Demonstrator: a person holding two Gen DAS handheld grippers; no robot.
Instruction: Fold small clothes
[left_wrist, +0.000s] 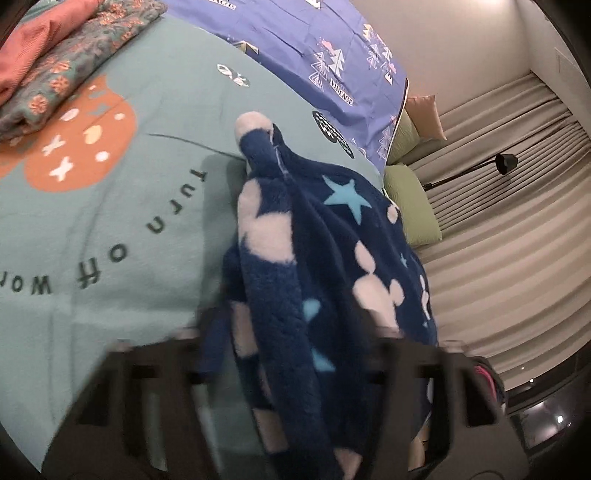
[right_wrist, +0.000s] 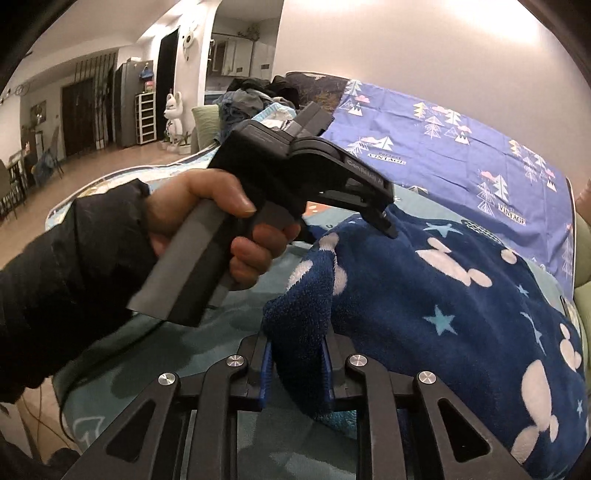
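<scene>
We see a bed (left_wrist: 155, 206) covered by a teal sheet (left_wrist: 110, 295) printed with dark lettering and an orange round shape with white marks. Along the far side a blue-violet cloth (left_wrist: 314, 40) with tree prints and the word VINTAGE lies over it. At one corner a folded floral garment (left_wrist: 74, 70) rests on the teal sheet, with a folded coral-pink piece (left_wrist: 40, 33) stacked on top. The navy fleece garment (right_wrist: 443, 295), patterned with stars and white mouse-head shapes, partly lies across the sheet.
</scene>
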